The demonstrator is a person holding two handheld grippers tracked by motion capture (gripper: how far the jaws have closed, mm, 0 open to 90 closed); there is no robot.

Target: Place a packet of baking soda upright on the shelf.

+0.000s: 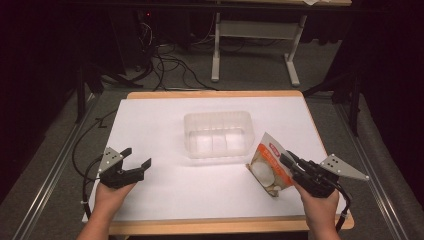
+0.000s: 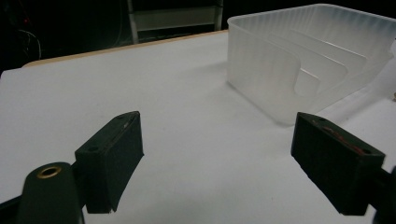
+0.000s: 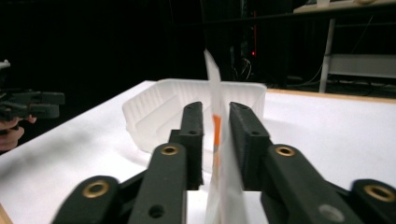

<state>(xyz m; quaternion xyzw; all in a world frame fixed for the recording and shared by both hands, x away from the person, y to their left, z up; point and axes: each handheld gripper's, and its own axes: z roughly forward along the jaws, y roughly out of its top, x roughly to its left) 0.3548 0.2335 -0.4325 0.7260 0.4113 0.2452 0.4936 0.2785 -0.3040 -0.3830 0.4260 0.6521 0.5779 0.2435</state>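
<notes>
A snack pouch (image 1: 267,165), orange and white with a round pale picture, stands tilted on the white sheet at the right. My right gripper (image 1: 286,157) has its jaws around the pouch's right edge. In the right gripper view the pouch (image 3: 217,126) stands edge-on between the two jaws of my right gripper (image 3: 216,109), with a thin gap on each side, so the pads do not press on it. My left gripper (image 1: 137,156) rests low at the left, open wide with nothing in it; in its own view my left gripper (image 2: 217,123) has bare sheet between its jaws.
A clear ribbed plastic container (image 1: 217,116) stands mid-table, seemingly with nothing inside, and it appears as the container (image 2: 280,70) and the container (image 3: 154,107) ahead of each gripper. White sheet (image 1: 160,125) covers the wooden table. A desk frame (image 1: 216,55) and cables lie beyond the table.
</notes>
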